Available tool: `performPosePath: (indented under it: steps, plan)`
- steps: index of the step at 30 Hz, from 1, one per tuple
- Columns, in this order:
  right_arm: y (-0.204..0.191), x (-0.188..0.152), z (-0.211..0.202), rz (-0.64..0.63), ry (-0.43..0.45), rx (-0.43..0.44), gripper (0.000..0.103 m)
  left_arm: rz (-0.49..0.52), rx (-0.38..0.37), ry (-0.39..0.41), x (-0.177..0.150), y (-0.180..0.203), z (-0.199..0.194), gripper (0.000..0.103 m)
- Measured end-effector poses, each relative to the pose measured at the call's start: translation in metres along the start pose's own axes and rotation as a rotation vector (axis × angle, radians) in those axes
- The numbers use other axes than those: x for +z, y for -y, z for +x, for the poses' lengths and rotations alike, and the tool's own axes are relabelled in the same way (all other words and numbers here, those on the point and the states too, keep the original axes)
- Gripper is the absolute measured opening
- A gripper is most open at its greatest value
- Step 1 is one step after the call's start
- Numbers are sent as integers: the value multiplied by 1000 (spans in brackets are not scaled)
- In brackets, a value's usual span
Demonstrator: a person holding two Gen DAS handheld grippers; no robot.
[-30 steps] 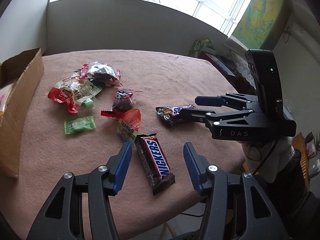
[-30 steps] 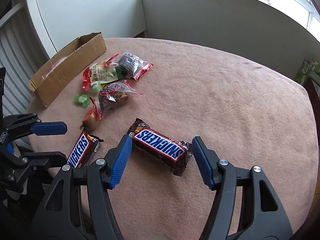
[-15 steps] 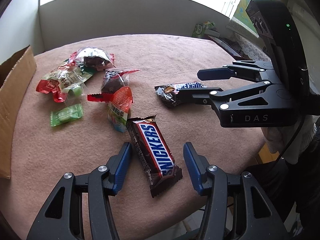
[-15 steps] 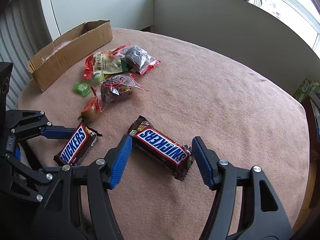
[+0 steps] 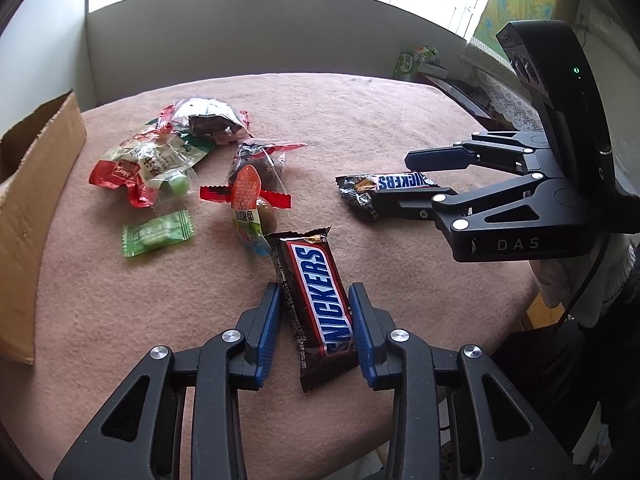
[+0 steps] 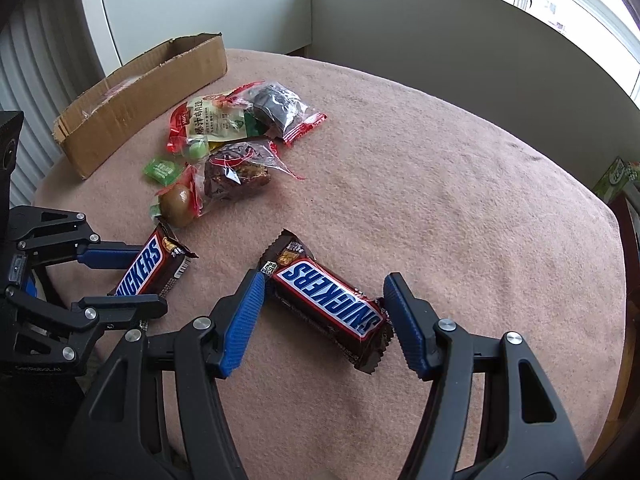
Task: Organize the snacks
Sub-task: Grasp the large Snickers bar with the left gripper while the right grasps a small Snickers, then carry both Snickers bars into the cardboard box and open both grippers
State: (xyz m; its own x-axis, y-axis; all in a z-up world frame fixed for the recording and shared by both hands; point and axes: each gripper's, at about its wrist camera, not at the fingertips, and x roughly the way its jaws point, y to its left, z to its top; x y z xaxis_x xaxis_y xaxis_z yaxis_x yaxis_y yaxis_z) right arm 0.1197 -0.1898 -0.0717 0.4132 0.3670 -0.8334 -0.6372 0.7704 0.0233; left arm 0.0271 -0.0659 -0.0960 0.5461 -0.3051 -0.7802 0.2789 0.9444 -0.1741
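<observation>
Two Snickers bars lie on the pink cloth near the table's front edge. My left gripper point(image 5: 316, 320) straddles one Snickers bar point(image 5: 314, 280) lengthwise. Its jaws are closing, and both blue pads point(image 5: 267, 328) touch the wrapper's long sides. The right wrist view shows the same left gripper point(image 6: 148, 278) with that bar point(image 6: 150, 266) between its fingers. My right gripper point(image 6: 324, 304) is open around the second Snickers bar point(image 6: 328, 300), which lies slantwise in the gap with its crimped end by the right pad. In the left wrist view the right gripper point(image 5: 396, 180) has this bar point(image 5: 384, 186) partly hidden behind its lower finger.
Loose snacks sit left of centre: a green candy point(image 5: 158, 232), a red and green pack point(image 5: 148, 164), two clear packets of dark cake point(image 5: 212, 120) point(image 5: 256, 160) and an orange-topped packet point(image 5: 250, 200). A cardboard box point(image 5: 36, 200) stands at the left edge. The table edge point(image 5: 480, 320) runs close on the right.
The left gripper's jaws have narrowed from wide apart onto the sides of the Snickers bar. The right gripper stays open around the other bar and has only rolled slightly.
</observation>
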Motion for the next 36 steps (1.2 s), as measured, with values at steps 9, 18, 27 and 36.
performPosePath:
  steps: [9, 18, 27, 36]
  plan:
    - [-6, -3, 10, -17, -38, -27, 49, 4, 0, 3, 1, -1, 1, 32]
    - [12, -2, 8, 121, -6, 8, 31, -20, -29, 12, 1, -5, -1, 31]
    - [11, 13, -14, 186, 91, 28, 24, -40, -69, 60, 5, -10, -18, 31]
    - [-13, 44, -30, 169, 166, 44, 24, -98, -64, 147, 15, -31, -45, 31]
